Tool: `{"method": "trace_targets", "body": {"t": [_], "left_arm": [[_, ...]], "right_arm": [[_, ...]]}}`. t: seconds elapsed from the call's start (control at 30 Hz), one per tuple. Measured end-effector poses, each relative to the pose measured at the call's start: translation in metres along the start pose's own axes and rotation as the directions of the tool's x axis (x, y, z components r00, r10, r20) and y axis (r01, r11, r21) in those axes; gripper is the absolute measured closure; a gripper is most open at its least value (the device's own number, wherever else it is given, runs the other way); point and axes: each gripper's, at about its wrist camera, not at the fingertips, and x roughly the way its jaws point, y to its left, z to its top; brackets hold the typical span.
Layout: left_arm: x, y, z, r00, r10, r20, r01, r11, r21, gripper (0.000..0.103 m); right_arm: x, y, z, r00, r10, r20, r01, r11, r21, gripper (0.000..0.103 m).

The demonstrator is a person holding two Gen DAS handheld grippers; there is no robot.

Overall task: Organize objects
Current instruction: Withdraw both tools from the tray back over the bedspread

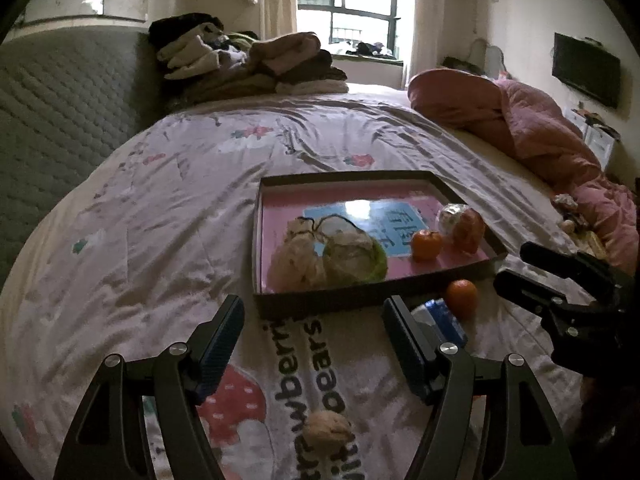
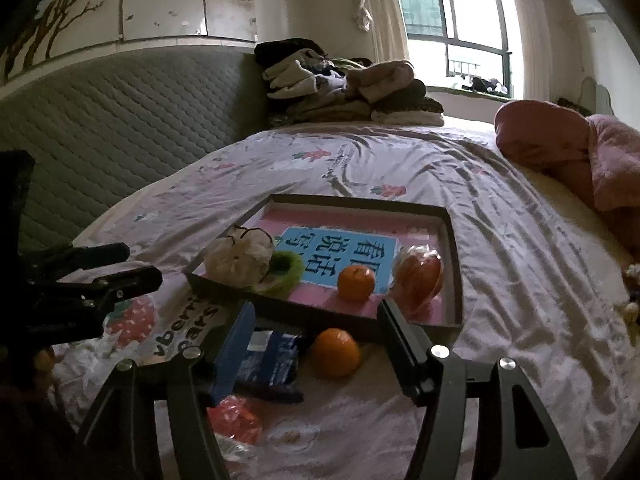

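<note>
A shallow dark tray with a pink floor lies on the bed. Inside it are a cream mesh pouch, a green scrunchie, a tangerine and an orange item in clear wrap. A second tangerine sits on the sheet just in front of the tray, with a blue packet beside it. My right gripper is open, its fingers either side of that tangerine without touching it. My left gripper is open and empty, and a walnut lies below it.
A red wrapped item lies on the sheet near the right gripper's left finger. Folded clothes are piled at the head of the bed, and a pink quilt is bunched along the right side. A grey padded headboard stands at the left.
</note>
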Motion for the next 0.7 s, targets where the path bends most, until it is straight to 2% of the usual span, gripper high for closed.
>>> {"method": "trace_targets", "body": {"t": [0.13,0.43,0.7], "left_arm": [[-0.003,0.001,-0.012,0.999,-0.024,-0.021,0.024,0.999,-0.023,0.03],[0.003,0.008,-0.026,0.999,0.004,-0.047,-0.004,1.0,-0.014,0.03],[0.009,0.001,-0.04,0.996,0.013,-0.085,-0.009,0.999,0.048,0.03]], "right_arm": [[-0.004,0.008,-0.008,1.0,0.016,0.011,-0.015,1.0,-0.003,0.038],[0.0,0.017,-0.017,0.999,0.033,-0.017,-0.034,0.999,-0.014,0.036],[-0.001,0.021,-0.026,0.999,0.043,-0.032,-0.043,0.999,-0.018,0.036]]}}
